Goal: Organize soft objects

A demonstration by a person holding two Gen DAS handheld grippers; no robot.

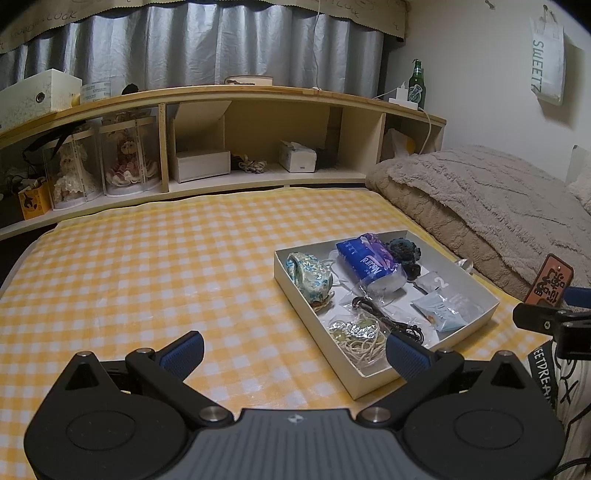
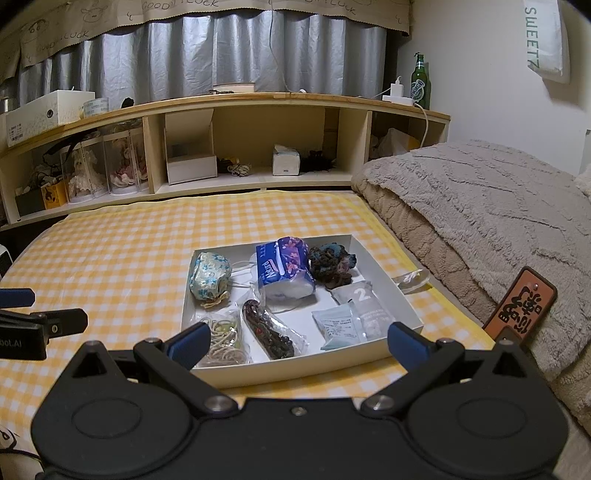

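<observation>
you held the left gripper [image 1: 295, 350] and right gripper [image 2: 297, 341] spread wide, both empty. the white tray [image 2: 295, 363] lay just beyond them, with the blue tissue pack [image 2: 282, 271] lying inside it.

Left gripper [image 1: 293, 350] spread wide, right gripper [image 2: 299, 341] likewise (both holding nothing), side by side

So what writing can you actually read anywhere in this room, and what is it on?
"GOOD LUCK": curtain valance.
"SWEET": hanging wall bag.
"Natural": blue tissue pack, in the white box.
"2": grey sachet.
Green bottle: label too blurred.
Orange tag: bold characters, not legible to me.
Pale blue packet: print too small.
"bot.AI": partial, on the left hand-held gripper's body.
</observation>
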